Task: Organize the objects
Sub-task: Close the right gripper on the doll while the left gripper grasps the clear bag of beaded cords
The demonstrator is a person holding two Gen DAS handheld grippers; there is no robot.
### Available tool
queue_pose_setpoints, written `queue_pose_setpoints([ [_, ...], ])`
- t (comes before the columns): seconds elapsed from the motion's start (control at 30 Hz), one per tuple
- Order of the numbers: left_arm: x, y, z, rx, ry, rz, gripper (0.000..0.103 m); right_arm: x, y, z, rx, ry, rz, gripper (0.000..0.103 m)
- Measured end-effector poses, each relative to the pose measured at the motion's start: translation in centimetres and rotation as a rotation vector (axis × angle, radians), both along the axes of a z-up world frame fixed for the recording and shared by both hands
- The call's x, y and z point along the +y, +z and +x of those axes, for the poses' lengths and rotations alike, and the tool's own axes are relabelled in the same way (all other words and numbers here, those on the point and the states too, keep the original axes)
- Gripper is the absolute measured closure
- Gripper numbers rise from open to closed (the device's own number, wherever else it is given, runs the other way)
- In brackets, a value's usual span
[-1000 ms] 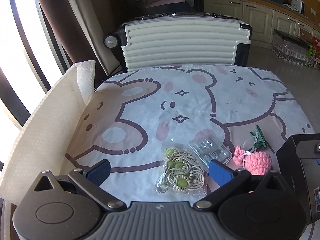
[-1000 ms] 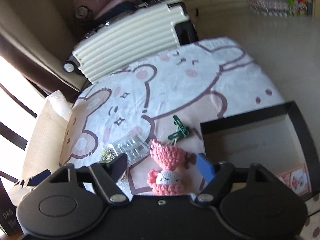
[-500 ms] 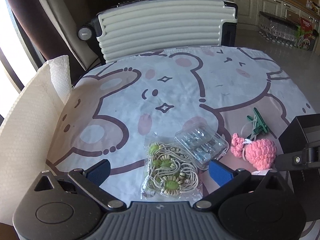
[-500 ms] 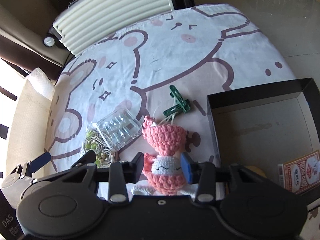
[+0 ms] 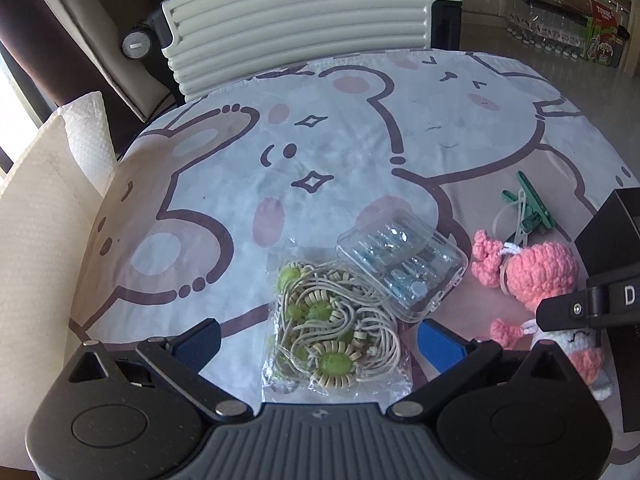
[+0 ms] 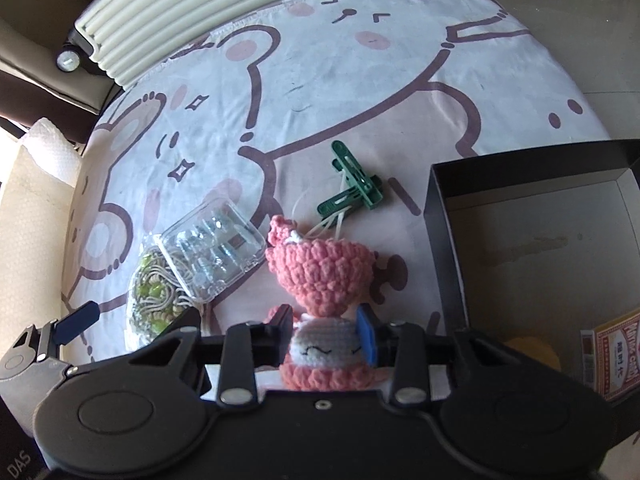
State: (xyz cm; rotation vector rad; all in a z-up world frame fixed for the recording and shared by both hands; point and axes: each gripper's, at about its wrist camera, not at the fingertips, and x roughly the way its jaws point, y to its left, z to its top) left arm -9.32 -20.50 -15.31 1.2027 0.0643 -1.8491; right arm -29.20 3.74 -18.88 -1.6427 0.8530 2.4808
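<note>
1. We are closing the right gripper [image 6: 326,330] on the pink crochet doll [image 6: 320,276] at lower centre; its fingers [image 6: 366,334] are pressing the white face.
2. We are holding the left gripper [image 5: 316,338] with fingers apart around the bagged daisy cords [image 5: 332,330] at lower centre.
3. The doll is lying on the bench [image 6: 360,80], left of the black box [image 6: 448,216].

The surface [image 5: 328,152] wears a pale cloth printed with cartoon bears. On it lie a bag of green-beaded cords [image 5: 332,336], a clear plastic case [image 5: 402,266] overlapping the bag's far corner, a pink crocheted doll [image 6: 324,276], a green clip [image 6: 354,188] and an open black box [image 6: 444,216] at the right
</note>
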Motion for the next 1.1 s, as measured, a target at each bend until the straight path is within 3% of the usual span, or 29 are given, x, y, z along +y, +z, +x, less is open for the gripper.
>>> queue_pose_setpoints([
  [0.4, -1.4, -1.1, 0.5, -0.011, 0.016, 0.057, 0.001, -1.3, -0.9, -1.1, -0.026, 0.046, 0.03, 0.067],
  [0.6, -1.8, -1.1, 0.7, 0.036, 0.03, 0.157, 0.022, -1.5, -0.5, -0.8, -0.015, 0.088, 0.036, 0.068],
  [0.83, -2.0, -0.6, 1.7, 0.065, 0.085, 0.223, 0.036, -1.3, 0.2, -0.1, 0.004, 0.109, 0.019, 0.071],
  [1.1, -1.6, 0.0, 3.7, 0.032, 0.121, 0.263, 0.042, -1.5, 1.4, 1.0, 0.034, 0.121, 0.017, 0.071],
])
